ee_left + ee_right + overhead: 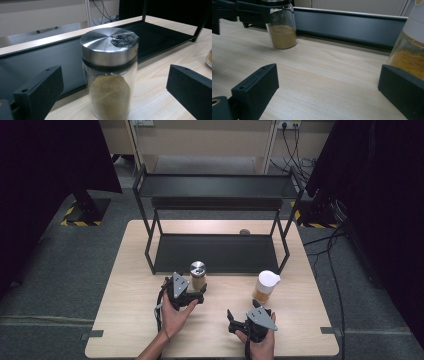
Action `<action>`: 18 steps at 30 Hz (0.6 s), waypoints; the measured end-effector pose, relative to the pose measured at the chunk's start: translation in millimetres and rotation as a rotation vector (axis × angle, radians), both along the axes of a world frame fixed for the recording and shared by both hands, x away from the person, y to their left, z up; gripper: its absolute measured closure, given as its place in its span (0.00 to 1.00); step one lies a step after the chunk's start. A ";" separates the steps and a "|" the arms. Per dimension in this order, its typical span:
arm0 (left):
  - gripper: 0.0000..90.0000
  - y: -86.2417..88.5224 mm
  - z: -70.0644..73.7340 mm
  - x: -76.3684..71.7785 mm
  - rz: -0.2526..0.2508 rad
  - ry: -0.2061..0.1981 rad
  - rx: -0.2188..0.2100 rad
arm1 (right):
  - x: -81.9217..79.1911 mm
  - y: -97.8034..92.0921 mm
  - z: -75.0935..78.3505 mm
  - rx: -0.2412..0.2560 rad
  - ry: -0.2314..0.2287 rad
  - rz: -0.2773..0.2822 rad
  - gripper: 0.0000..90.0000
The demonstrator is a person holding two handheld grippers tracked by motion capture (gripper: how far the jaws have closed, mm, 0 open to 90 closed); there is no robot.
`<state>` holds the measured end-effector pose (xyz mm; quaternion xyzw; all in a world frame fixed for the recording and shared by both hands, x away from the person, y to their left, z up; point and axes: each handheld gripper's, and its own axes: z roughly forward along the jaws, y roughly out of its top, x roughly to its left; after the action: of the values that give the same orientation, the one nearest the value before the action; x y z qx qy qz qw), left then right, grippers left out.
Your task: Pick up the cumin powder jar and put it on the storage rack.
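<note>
Two spread tools: the left tool (199, 296) straddles the steel-lidded jar (110, 72), right tool (234, 324) beside it

No text, label, brand or number can be read anywhere: the metal-lidded spice jar (110, 75) and the white-capped jar (265, 286) beside it carry no legible print.

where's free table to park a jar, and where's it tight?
Free: the bare wood on the table left of the left hand-held gripper, the strip between the two jars, and the rack's lower shelf. Tight: around the steel-lidded jar, which sits between the left gripper's open jaws, and beside the white-lidded jar just ahead of the right hand-held gripper.
</note>
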<state>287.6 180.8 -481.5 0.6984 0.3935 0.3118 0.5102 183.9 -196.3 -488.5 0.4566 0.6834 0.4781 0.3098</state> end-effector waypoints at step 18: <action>0.11 -17.4 -5.6 31.7 0.028 0.042 0.025 | 0.7 -1.4 0.2 0.005 0.004 0.006 0.04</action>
<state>319.3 163.4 -487.1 0.7055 0.4098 0.3092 0.4885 184.6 -197.7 -488.3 0.4562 0.6840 0.4800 0.3060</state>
